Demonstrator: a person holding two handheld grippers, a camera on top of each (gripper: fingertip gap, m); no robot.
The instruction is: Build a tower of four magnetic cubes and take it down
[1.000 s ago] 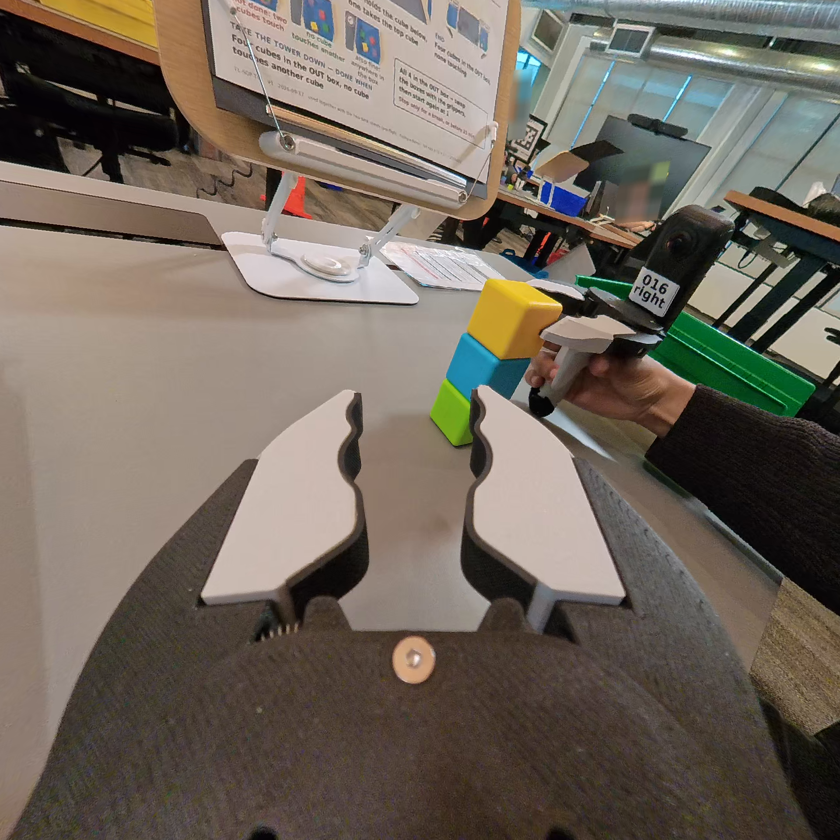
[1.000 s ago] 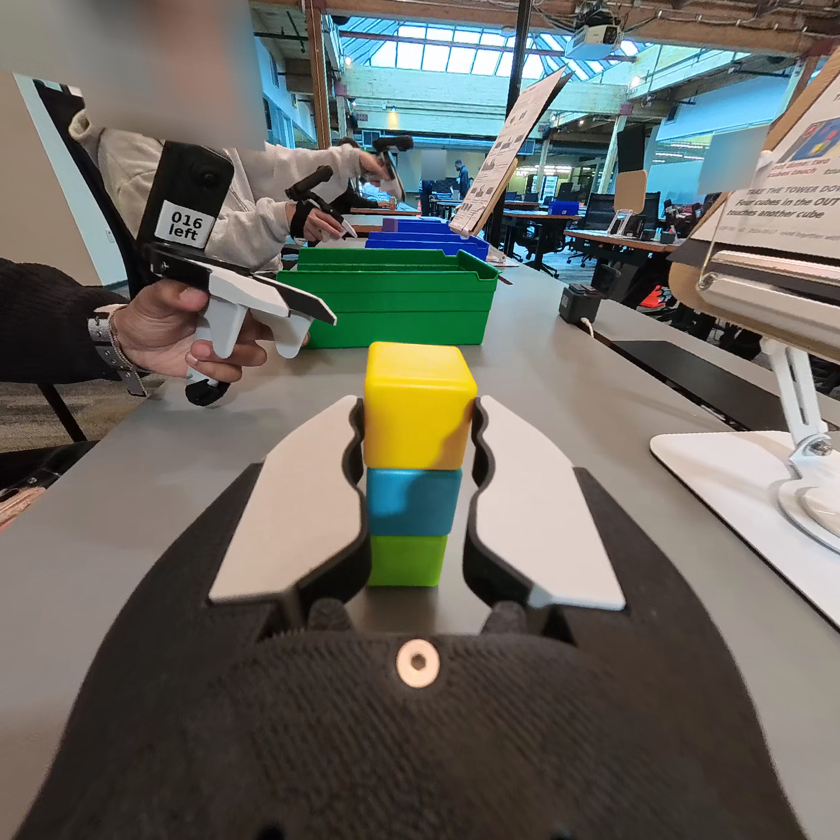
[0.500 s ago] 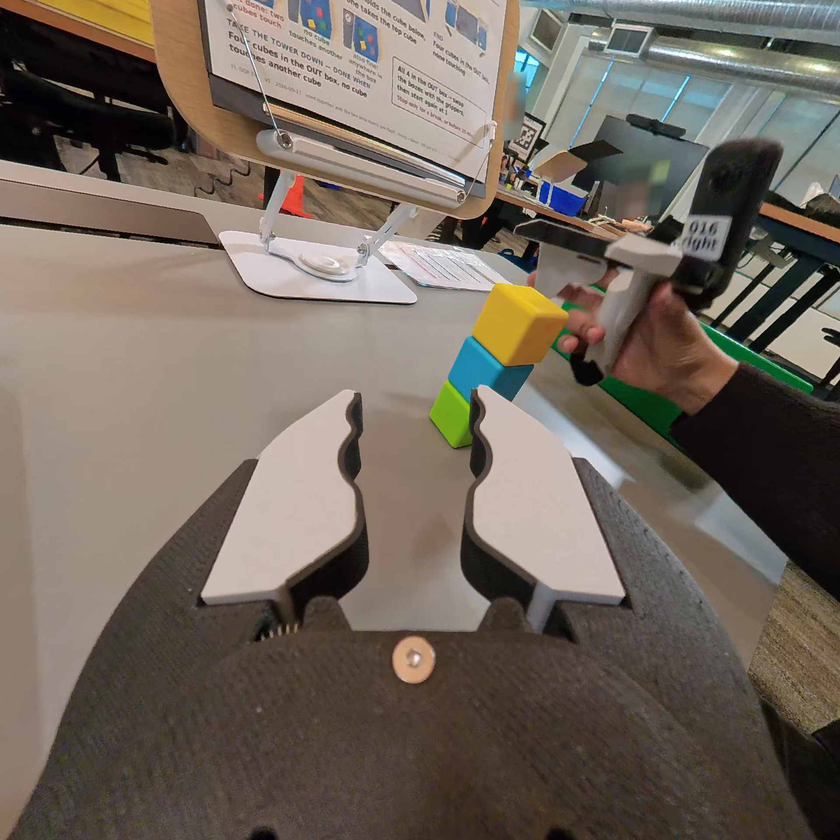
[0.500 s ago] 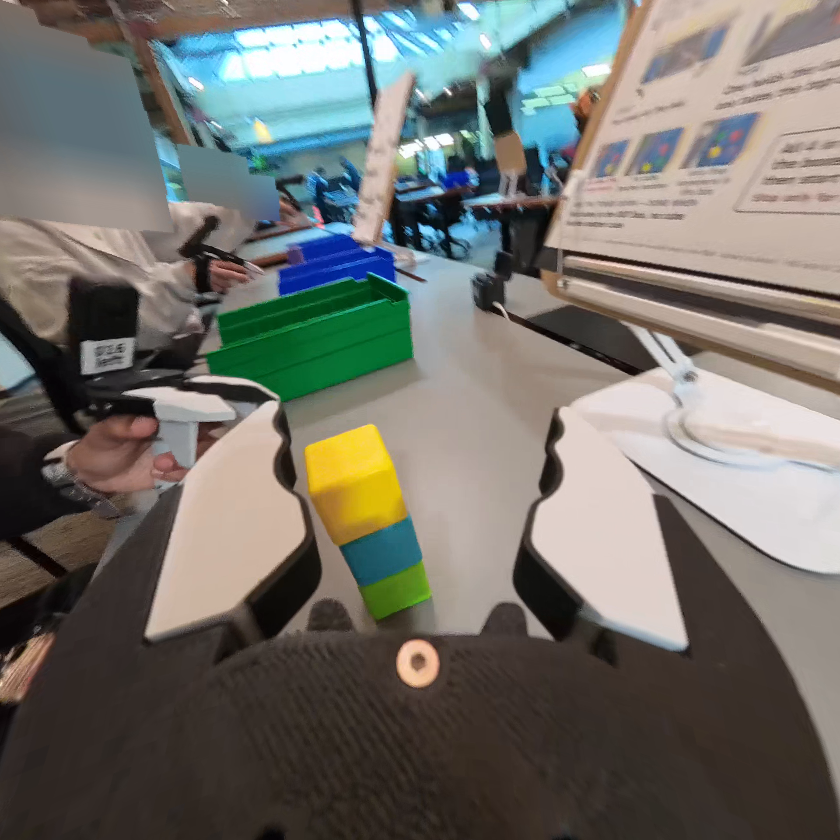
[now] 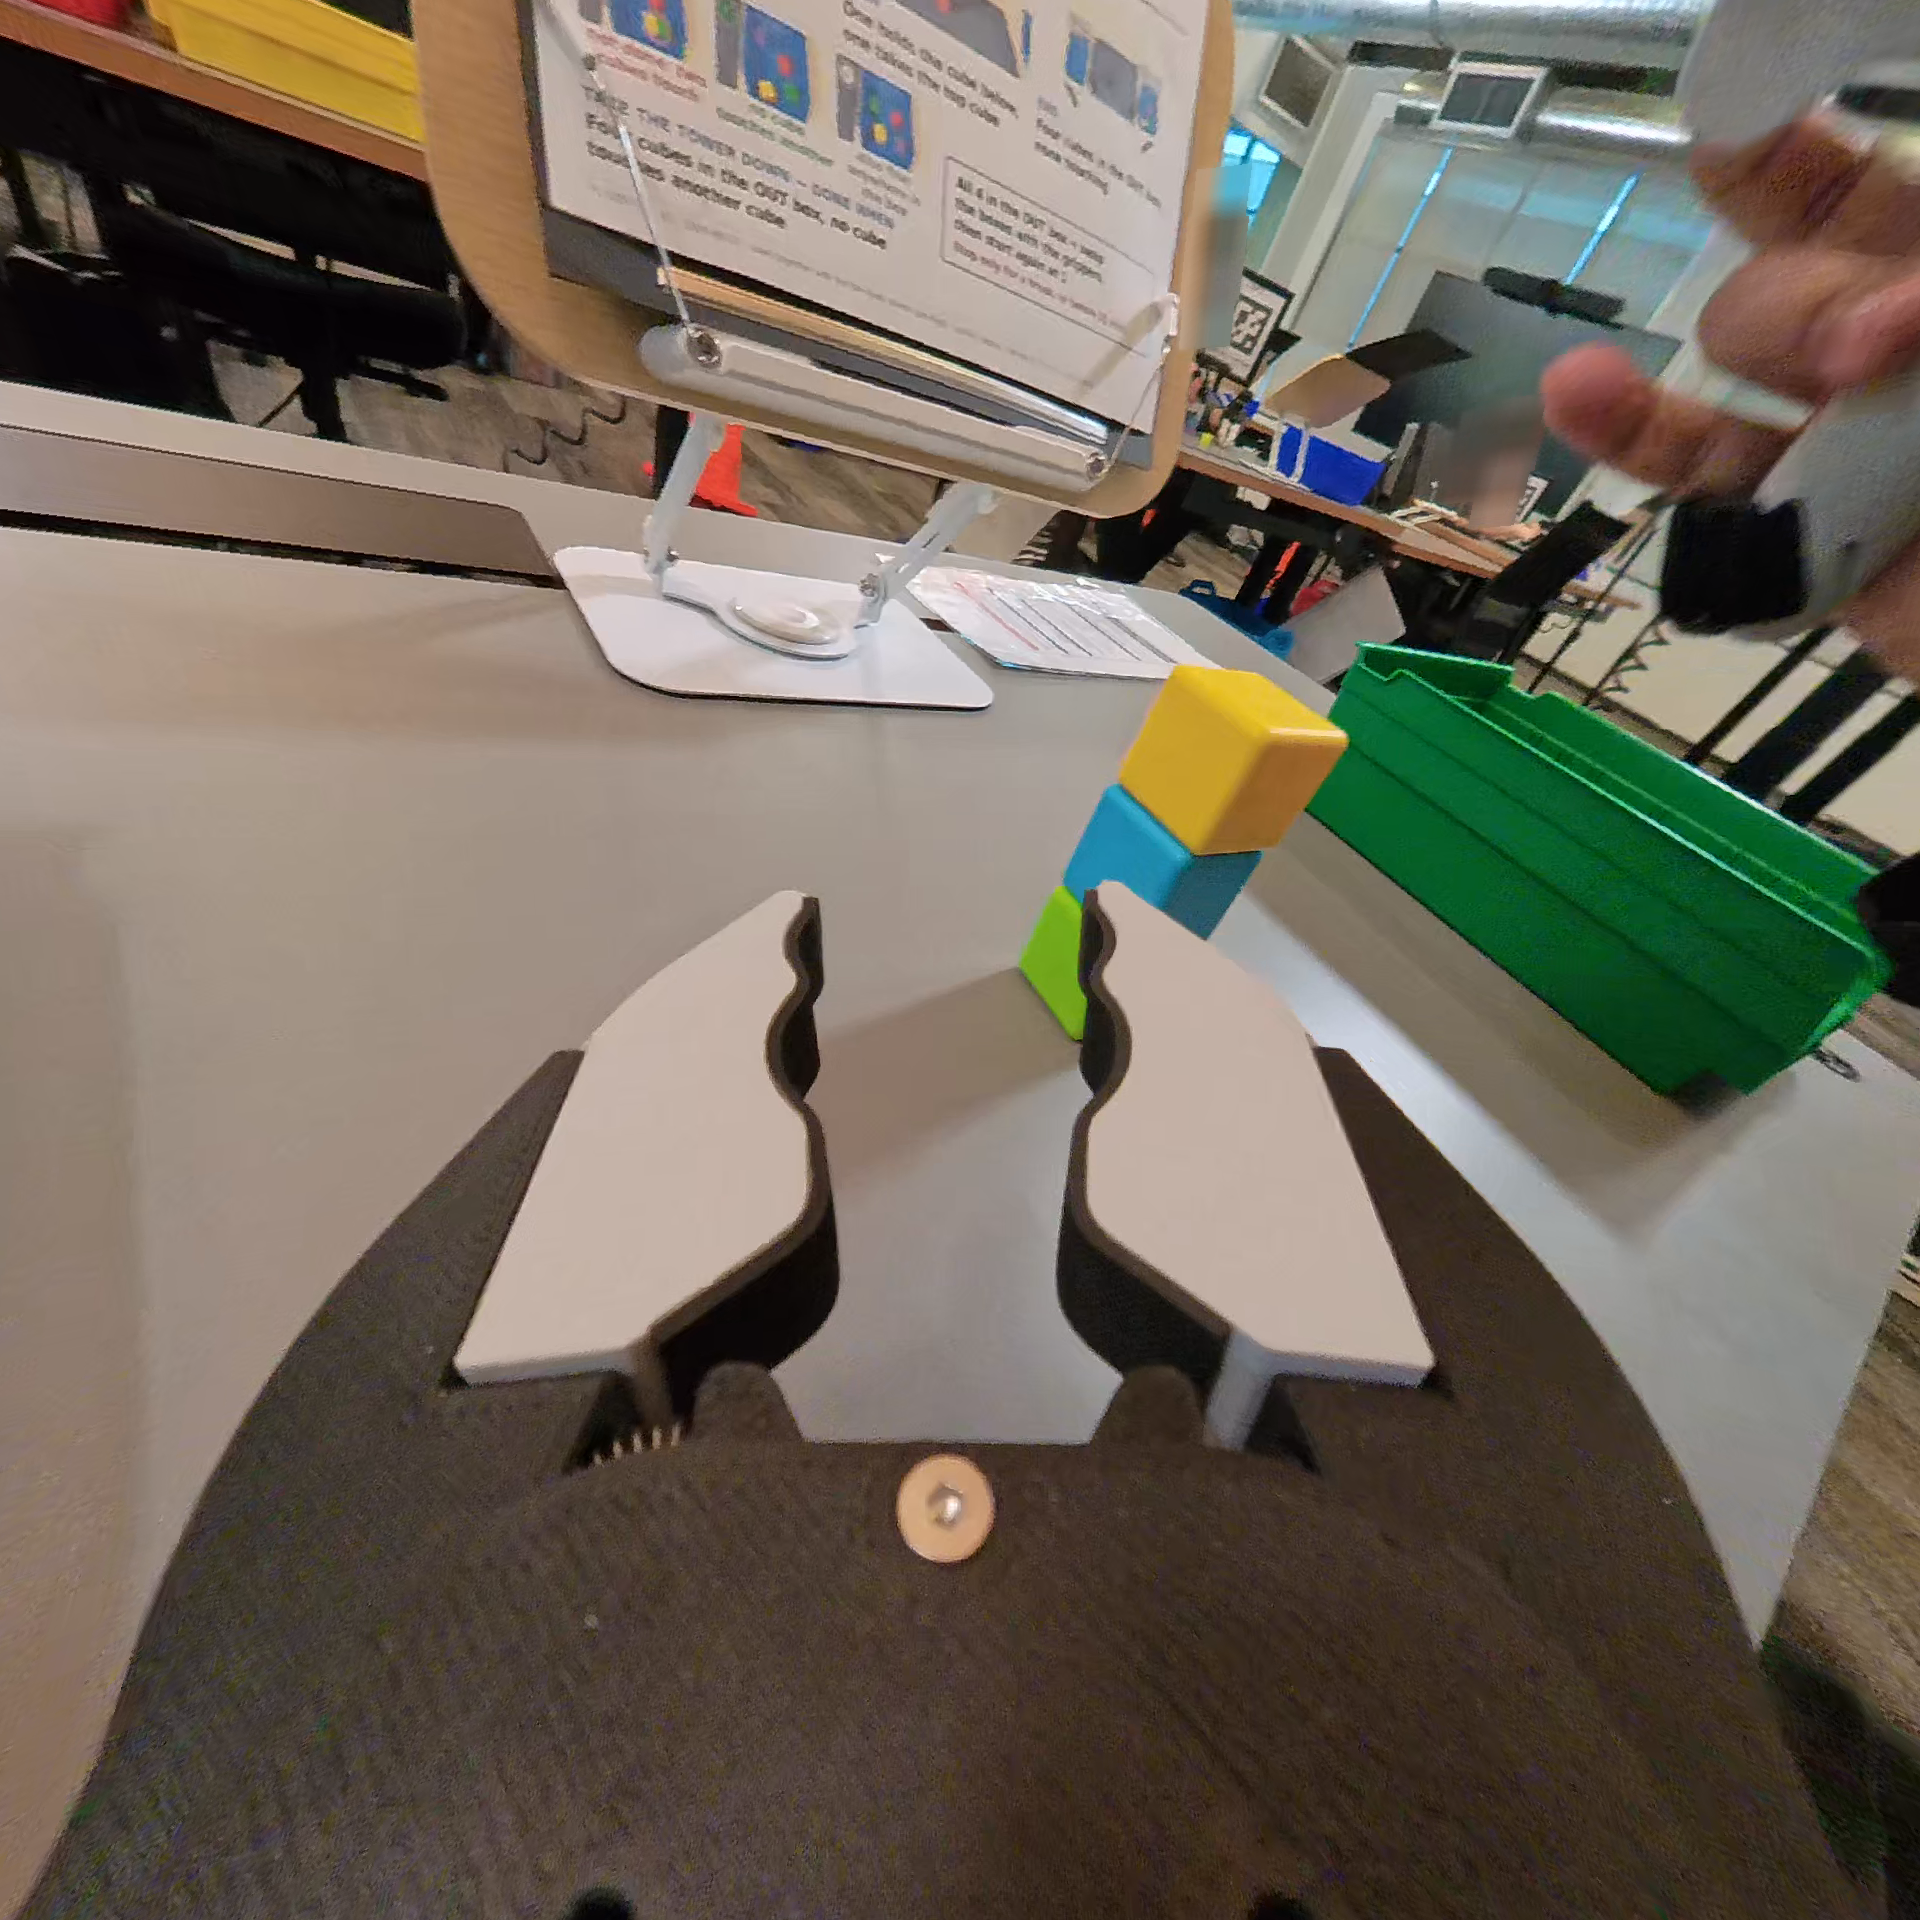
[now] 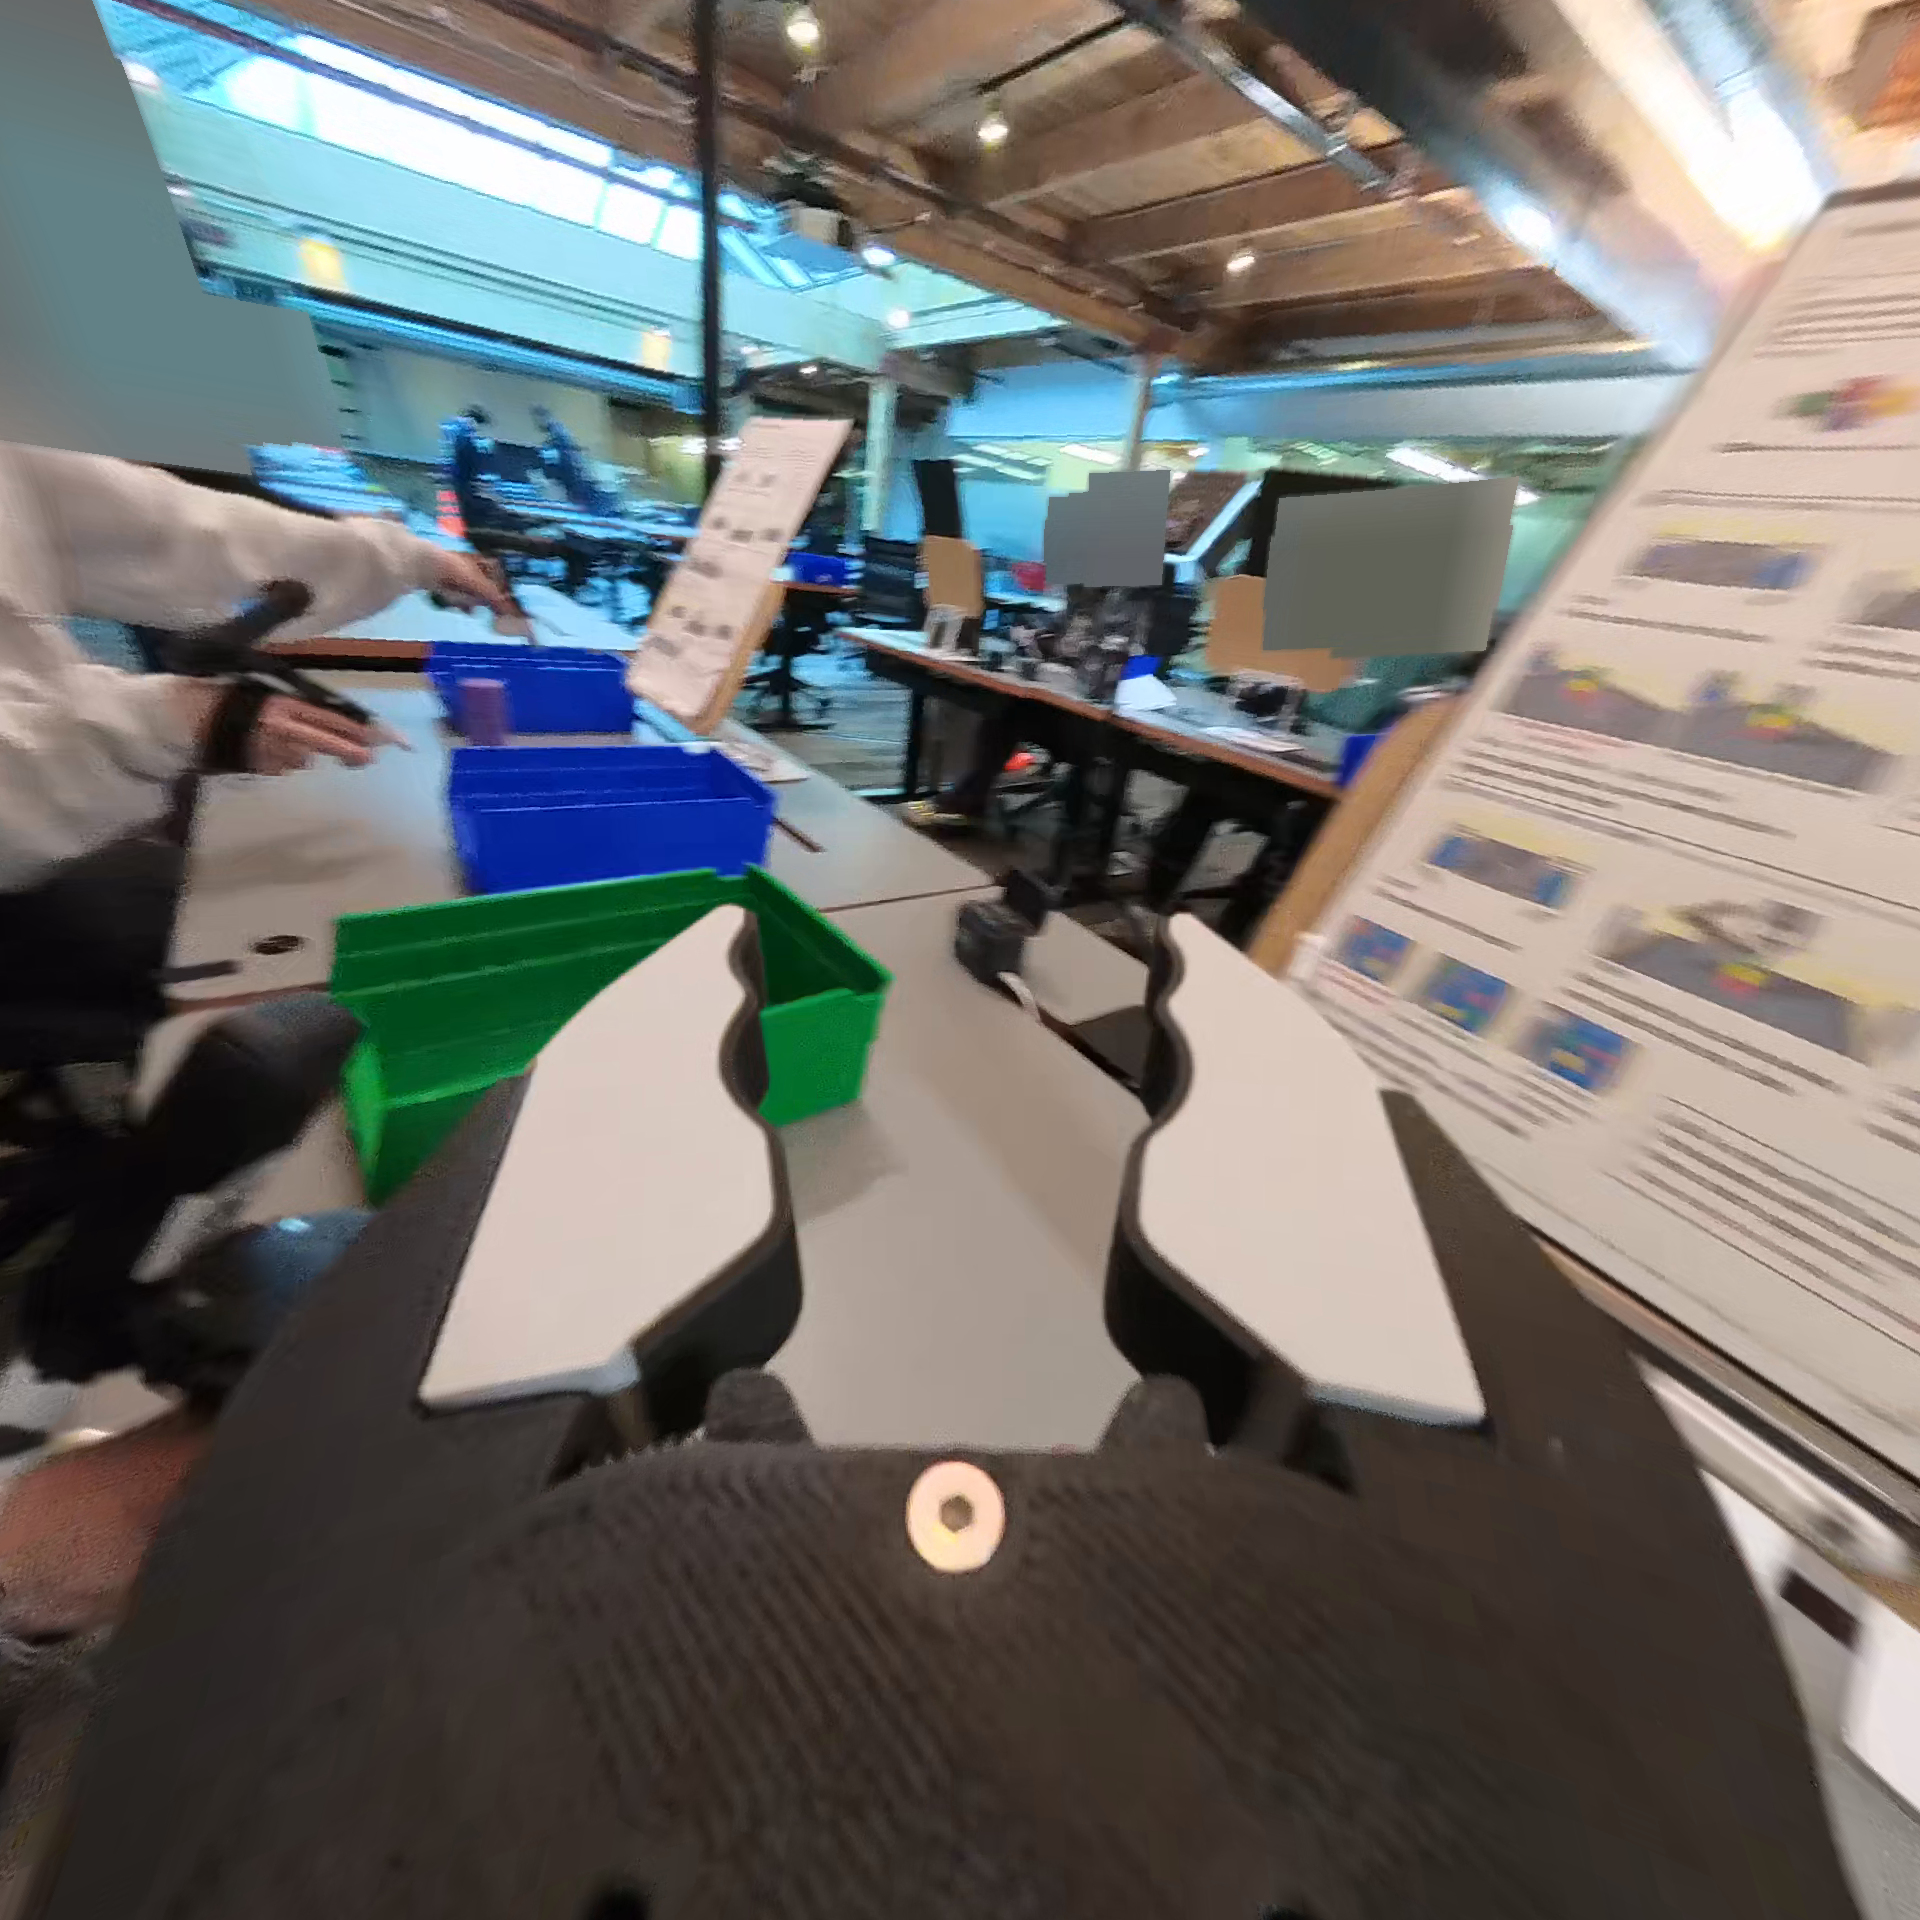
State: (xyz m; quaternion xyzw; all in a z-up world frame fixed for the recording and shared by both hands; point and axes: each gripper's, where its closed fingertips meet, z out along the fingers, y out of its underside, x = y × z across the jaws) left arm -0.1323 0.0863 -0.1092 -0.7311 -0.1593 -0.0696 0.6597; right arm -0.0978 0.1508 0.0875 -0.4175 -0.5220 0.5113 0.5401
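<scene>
A tower of three cubes stands on the grey table (image 5: 416, 831) in the left wrist view: a yellow cube (image 5: 1226, 753) on a blue cube (image 5: 1153, 857) on a green cube (image 5: 1051, 961). My left gripper (image 5: 948, 925) is open and empty, low over the table, just left of and short of the tower; its right finger hides part of the green cube. My right gripper (image 6: 951, 940) is open and empty, raised above the table. The tower is out of the right wrist view. The hand holding the right gripper (image 5: 1766, 343) shows blurred at the upper right.
A green bin (image 5: 1600, 862) lies right of the tower and shows in the right wrist view (image 6: 582, 997). An instruction board on a white stand (image 5: 779, 634) is behind, with a paper sheet (image 5: 1060, 623) beside it. Blue bins (image 6: 608, 810) and another person's arm (image 6: 208, 665) are on the far table.
My right gripper let go of the yellow cube, opened, and rose up and away from the tower. The left gripper stayed put and open.
</scene>
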